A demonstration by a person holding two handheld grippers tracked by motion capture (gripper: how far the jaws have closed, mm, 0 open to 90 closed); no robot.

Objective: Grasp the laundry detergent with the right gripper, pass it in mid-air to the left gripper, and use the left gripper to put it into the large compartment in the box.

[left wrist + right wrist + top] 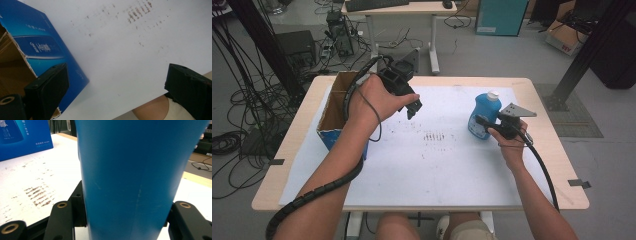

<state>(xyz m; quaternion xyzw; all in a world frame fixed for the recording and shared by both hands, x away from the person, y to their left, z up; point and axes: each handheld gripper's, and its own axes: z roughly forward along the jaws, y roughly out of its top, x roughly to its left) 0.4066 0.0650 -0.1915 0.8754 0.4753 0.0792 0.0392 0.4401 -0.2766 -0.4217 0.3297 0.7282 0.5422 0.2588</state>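
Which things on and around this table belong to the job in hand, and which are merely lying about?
In the job:
- blue bottle, clamped by the right gripper
- open blue box, beside the open left gripper

Lying about:
- floor cables
- far desk
- brown marks on the white sheet

You are sitting in a lab or workshop room, not a home. Your table is a plain wooden one covered with a white sheet, standing on a bare grey floor. To your left, loose cables sprawl around a computer tower and black equipment. Ahead stands a second desk with a keyboard, and cardboard boxes sit by a black metal frame on your right.
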